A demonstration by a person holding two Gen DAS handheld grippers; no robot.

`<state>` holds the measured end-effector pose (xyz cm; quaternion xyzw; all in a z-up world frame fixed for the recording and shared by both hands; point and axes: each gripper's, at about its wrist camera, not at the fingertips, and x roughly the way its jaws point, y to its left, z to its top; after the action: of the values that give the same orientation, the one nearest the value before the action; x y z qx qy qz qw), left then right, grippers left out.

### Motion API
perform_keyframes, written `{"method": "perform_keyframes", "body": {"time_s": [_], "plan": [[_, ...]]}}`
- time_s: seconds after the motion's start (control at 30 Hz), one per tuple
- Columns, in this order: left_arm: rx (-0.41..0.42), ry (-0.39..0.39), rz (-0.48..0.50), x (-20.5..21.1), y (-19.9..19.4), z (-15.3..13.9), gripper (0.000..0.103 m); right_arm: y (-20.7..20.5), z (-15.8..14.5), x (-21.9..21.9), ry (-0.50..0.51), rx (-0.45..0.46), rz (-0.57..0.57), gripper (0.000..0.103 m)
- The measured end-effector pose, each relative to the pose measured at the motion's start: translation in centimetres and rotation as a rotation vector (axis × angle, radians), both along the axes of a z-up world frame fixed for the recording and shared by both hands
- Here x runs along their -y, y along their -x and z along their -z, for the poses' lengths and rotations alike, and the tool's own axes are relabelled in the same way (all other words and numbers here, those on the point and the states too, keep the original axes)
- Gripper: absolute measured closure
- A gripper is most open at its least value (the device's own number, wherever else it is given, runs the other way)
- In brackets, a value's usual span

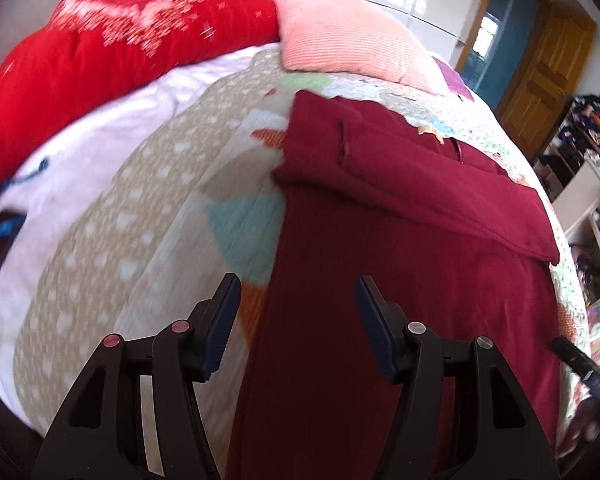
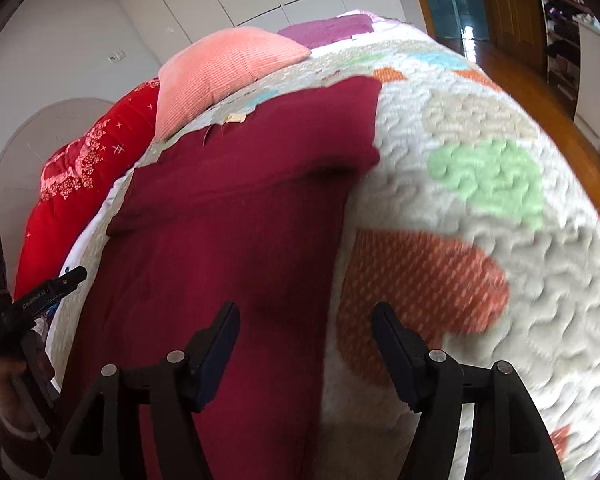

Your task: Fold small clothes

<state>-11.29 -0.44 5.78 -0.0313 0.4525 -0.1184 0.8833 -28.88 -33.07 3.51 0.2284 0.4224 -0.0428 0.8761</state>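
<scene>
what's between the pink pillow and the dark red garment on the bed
Only a strip of patterned quilt separates the pink pillow from the dark red garment, clearest in the right wrist view.

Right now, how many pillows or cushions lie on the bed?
1: a salmon-pink ribbed square cushion lies beyond the dark red garment, beside the red patterned quilt. More may be hidden.

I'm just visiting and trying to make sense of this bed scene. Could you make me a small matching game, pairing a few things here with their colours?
Things:
1. garment under the two grippers
2. cushion
3. blanket with white snowflake print
4. door

Colours:
A. bright red
B. wooden brown
C. dark maroon
D. salmon pink

Pairs: 1-C, 2-D, 3-A, 4-B
</scene>
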Motion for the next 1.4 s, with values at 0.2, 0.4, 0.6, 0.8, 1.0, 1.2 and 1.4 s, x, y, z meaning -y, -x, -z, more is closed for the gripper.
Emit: {"method": "perform_keyframes", "body": {"time_s": [0.2, 0.4, 0.6, 0.8, 1.0, 1.2, 1.4], "plan": [[-0.016, 0.000, 0.004, -1.0, 2.9, 0.4, 0.038, 0.2, 0.2, -1.5, 0.087, 0.048, 0.030, 0.094], [-0.018, -0.051, -0.003, -2.0, 4.5, 1.2, 0.038, 0.6, -0.1, -0.6, 0.188, 0.016, 0.054, 0.097], [-0.026, -0.073, -0.010, -2.6, 5.2, 2.1, 0.038, 1.7, -1.3, -1.0, 0.145, 0.027, 0.025, 0.097], [-0.037, -0.066, -0.002, -2.9, 5.6, 2.4, 0.038, 6.0, -0.3, -0.8, -0.040, -0.001, -0.041, 0.046], [-0.047, -0.057, 0.000, -3.1, 6.1, 2.5, 0.038, 8.1, 0.7, -3.3, -0.050, 0.023, -0.111, 0.053], [-0.082, -0.014, 0.030, -4.0, 7.1, 2.3, 0.038, 8.1, -0.2, -5.4, 0.083, 0.025, -0.189, 0.094], [-0.115, 0.035, 0.048, -5.3, 8.7, 2.4, 0.038, 9.2, 0.1, -3.7, 0.121, -0.008, -0.137, 0.096]]}}
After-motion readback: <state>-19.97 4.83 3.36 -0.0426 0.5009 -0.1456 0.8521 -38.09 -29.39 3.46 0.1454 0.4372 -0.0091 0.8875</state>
